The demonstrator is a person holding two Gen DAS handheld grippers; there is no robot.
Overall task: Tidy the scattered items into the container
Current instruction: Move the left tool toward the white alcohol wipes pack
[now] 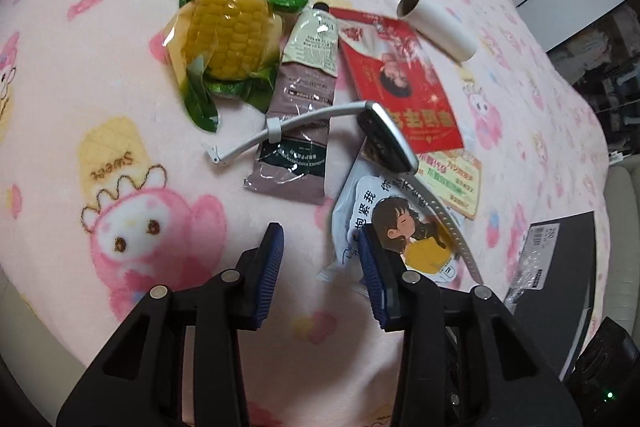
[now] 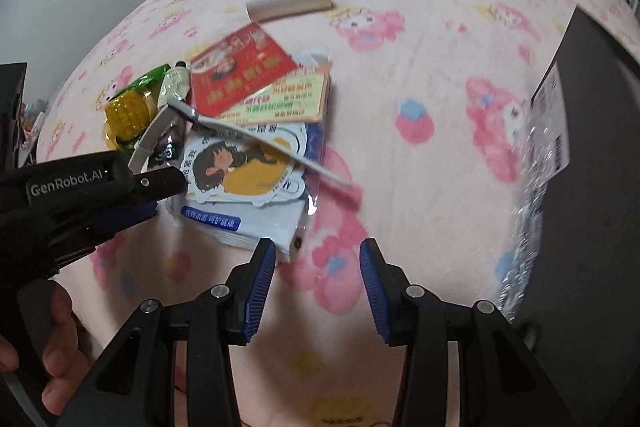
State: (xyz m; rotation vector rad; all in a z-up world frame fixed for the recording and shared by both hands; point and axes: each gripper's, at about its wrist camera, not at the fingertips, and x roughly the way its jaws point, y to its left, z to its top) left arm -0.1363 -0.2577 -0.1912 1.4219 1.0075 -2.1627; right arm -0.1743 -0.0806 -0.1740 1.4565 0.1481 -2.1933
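Just beyond left gripper (image 1: 320, 267), wipes packet (image 1: 400, 231), jaws apart

We see a pale pink blanket (image 1: 120, 131) printed with pink cartoon bunnies and yellow hats. On it, at twelve o'clock from our blue-padded left gripper (image 1: 320, 267), lies a grey-and-cream tube (image 1: 304, 95); at eleven, yellow corn (image 1: 228, 35) in green wrap; at one, a red packet (image 1: 400, 79) and white roll (image 1: 438, 25).

Black claw (image 1: 320, 267) frames, ribbed blue pads (image 2: 260, 291), silver screws, "GenRobot.AI" lettering.
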